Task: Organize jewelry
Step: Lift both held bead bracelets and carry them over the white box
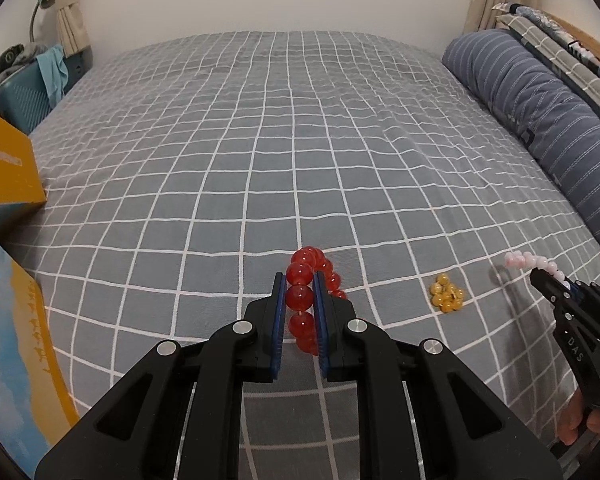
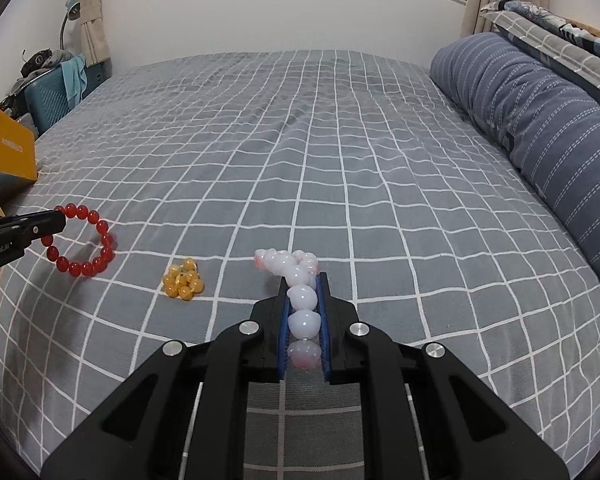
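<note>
My left gripper (image 1: 299,280) is shut on a red bead bracelet (image 1: 305,298), whose ring hangs out past the tips; in the right wrist view the bracelet (image 2: 85,240) is a full loop just above the bed beside the left gripper (image 2: 58,220). My right gripper (image 2: 303,280) is shut on a white-pink bead bracelet (image 2: 300,300); it also shows in the left wrist view (image 1: 534,262) at the right gripper (image 1: 556,280). A small yellow bead bracelet (image 1: 446,295) lies bunched on the bedsheet between the two, also in the right wrist view (image 2: 183,279).
A grey checked bedsheet (image 1: 260,140) covers the bed. A yellow and blue box (image 1: 4,168) stands at the left edge, with a second printed panel (image 1: 16,340) nearer. A blue striped bolster (image 1: 540,112) runs along the right side. A blue basket (image 1: 24,100) sits beyond the left edge.
</note>
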`<state>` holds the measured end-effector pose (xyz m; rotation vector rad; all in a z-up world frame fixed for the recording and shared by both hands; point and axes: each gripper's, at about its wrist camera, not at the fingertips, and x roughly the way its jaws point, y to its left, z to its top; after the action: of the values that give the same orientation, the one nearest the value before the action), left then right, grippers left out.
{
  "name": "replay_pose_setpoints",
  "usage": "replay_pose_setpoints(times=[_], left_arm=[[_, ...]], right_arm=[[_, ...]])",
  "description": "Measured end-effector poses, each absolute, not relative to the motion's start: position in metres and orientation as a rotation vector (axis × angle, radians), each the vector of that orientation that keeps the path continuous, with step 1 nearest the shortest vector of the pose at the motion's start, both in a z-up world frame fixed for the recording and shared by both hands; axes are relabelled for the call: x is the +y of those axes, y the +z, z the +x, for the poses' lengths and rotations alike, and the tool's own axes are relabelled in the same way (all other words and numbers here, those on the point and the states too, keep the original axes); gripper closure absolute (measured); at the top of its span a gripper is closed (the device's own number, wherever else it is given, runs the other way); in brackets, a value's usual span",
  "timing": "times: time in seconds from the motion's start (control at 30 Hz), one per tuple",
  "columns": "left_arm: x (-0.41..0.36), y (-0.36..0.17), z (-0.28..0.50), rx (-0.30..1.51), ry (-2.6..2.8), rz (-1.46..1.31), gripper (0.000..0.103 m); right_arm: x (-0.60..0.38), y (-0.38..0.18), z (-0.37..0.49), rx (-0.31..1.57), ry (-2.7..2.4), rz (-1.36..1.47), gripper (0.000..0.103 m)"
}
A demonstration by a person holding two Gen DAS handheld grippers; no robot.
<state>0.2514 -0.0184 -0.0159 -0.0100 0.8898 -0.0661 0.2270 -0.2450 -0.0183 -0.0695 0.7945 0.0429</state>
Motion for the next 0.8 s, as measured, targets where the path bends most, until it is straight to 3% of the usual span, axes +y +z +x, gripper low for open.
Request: replay_pose_setpoints(times=[0.8], left_arm=[[-0.001,0.064,0.199,0.845,-0.089,-0.024,0.090]], right_arm=[[-0.210,0.051,0.212,0.786,0.085,-0.027,0.092]])
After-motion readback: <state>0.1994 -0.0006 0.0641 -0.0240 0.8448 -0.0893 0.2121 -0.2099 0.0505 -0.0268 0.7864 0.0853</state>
